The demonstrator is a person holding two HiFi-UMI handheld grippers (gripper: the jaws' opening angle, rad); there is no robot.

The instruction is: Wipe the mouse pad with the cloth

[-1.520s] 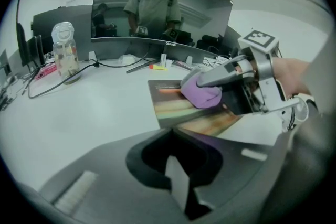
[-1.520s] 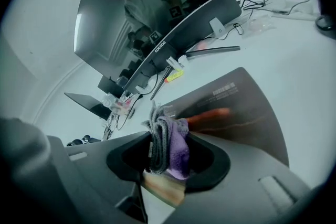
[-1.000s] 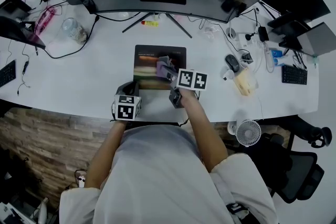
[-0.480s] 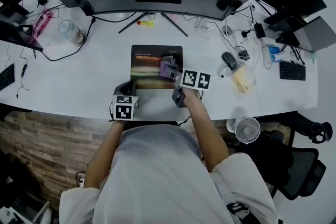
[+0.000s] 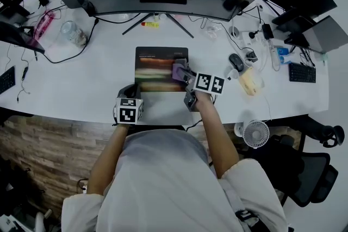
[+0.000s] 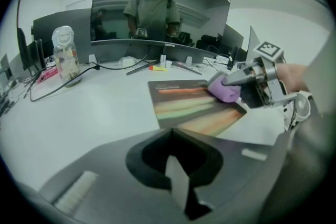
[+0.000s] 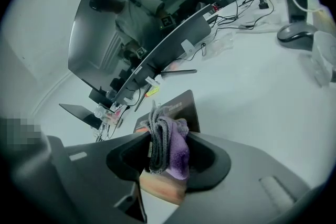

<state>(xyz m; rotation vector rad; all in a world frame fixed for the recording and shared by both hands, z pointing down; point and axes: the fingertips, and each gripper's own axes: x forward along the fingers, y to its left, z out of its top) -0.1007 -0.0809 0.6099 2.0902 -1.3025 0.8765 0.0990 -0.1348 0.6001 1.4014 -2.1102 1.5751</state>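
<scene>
Here the cloth [image 5: 179,70], judged soft and limp, is clamped at its bunched middle by the right gripper [image 5: 183,73] on the mouse pad's [image 5: 154,64] right side, the left gripper [image 5: 130,94] being closed on nothing nearby.

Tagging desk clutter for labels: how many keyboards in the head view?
2. The left keyboard lies at the desk's left edge, cut off by the frame; the right keyboard lies at the far right end. Others may sit out of view.

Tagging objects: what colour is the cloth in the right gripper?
The cloth is purple with dark grey folds; the right gripper view shows it best.
</scene>
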